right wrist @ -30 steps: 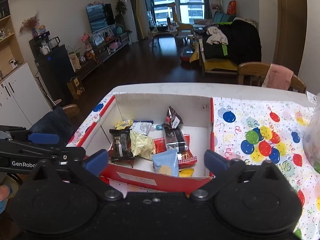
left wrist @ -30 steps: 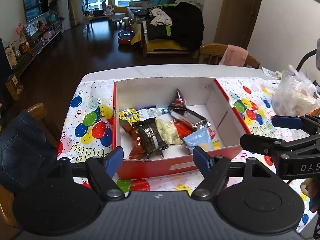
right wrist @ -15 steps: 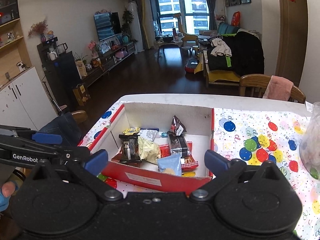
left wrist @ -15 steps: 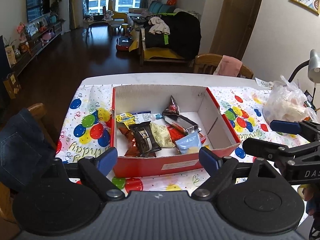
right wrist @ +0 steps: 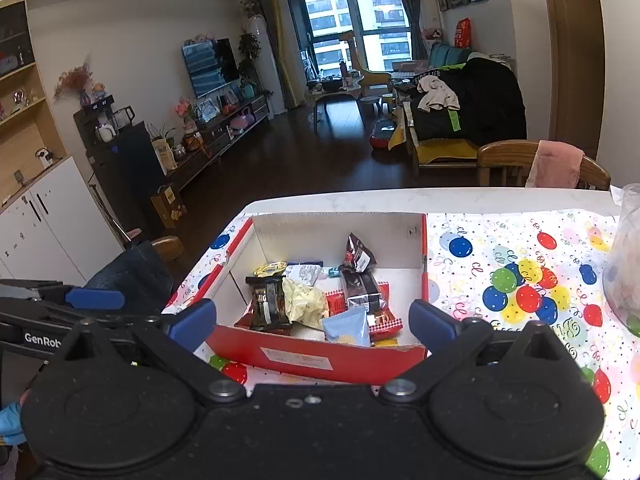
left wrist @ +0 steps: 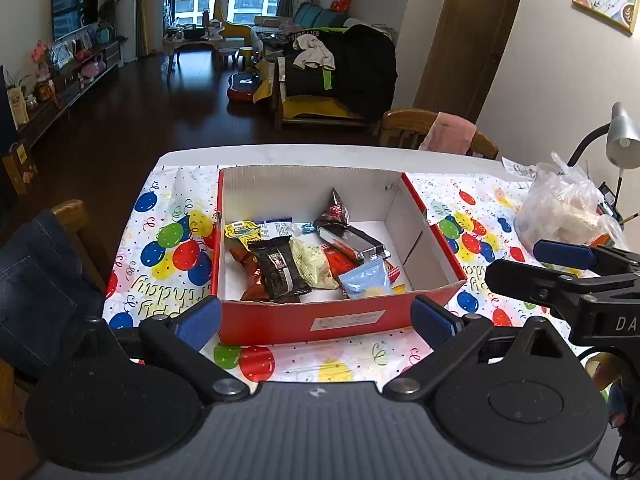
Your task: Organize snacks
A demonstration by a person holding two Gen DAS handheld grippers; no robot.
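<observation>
Currently, L tongs [left wrist: 316, 320]: jaws wide apart, just been opening, nothing between the blue pads, which sit apart from the box's near wall. R tongs [right wrist: 314, 322]: jaws also spread wide, nothing gripped; empty.

Both sets hover on the near side of the red cardboard box [left wrist: 304, 322], pointing down and forward at it. Box stands on the table [left wrist: 320, 154], on a balloon-print cloth [left wrist: 168, 248]; white inside, open top.

Snacks lie in a loose pile inside the box, toward its near-left part:
- dark brown wrapped bar [left wrist: 280, 272], near wall, on top of a reddish-brown packet.
- pale yellow packet [left wrist: 314, 266], just beside it, touching.
- light blue pouch [left wrist: 366, 280], near wall, right of pile.
- black-silver packet [left wrist: 352, 240], lying over a red packet.
- dark red pouch [left wrist: 334, 210], propped tilted behind the rest.
- yellow-label packet [left wrist: 244, 230], far-left of pile.

Right part of box floor bare.

Clear plastic bag [left wrist: 560, 208] on table, well right of box. Wooden chair w/ pink cloth [left wrist: 452, 134] beyond far table edge.
</observation>
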